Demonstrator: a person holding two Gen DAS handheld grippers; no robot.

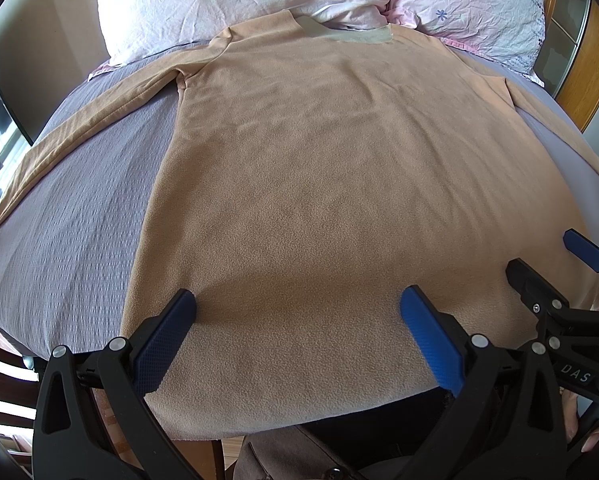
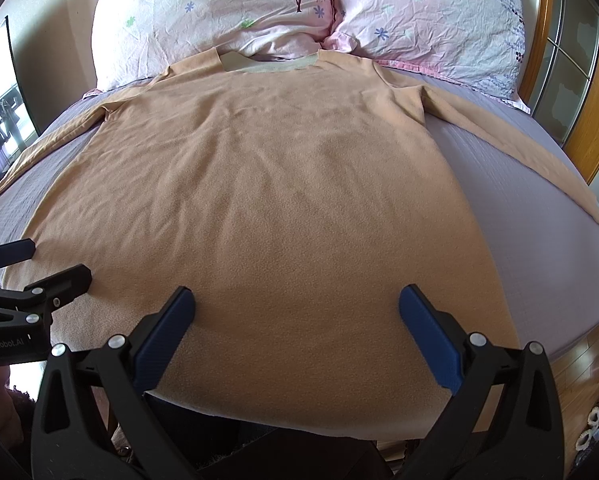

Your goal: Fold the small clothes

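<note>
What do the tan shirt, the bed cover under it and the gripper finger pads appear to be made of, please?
The tan shirt looks like soft fleece: matte, with a fine napped, pebbly surface. The bed cover seems a woven, possibly quilted cotton-type fabric, grey-lilac with a ribbed grid texture. The left gripper finger pads look like blue rubber or plastic with a stippled grip pattern; which one is unclear.

I am looking at my left gripper [image 1: 297, 304]. It is showing black plastic arms with round silver screws and two blue bumpy pads [image 1: 431, 344]. My right gripper [image 2: 297, 304] is looking the same, black with dark blue pads [image 2: 163, 336]. White letters are showing on both black bodies. A bit of bare skin, my right hand [image 1: 579, 420], is peeking out at the edge.
</note>
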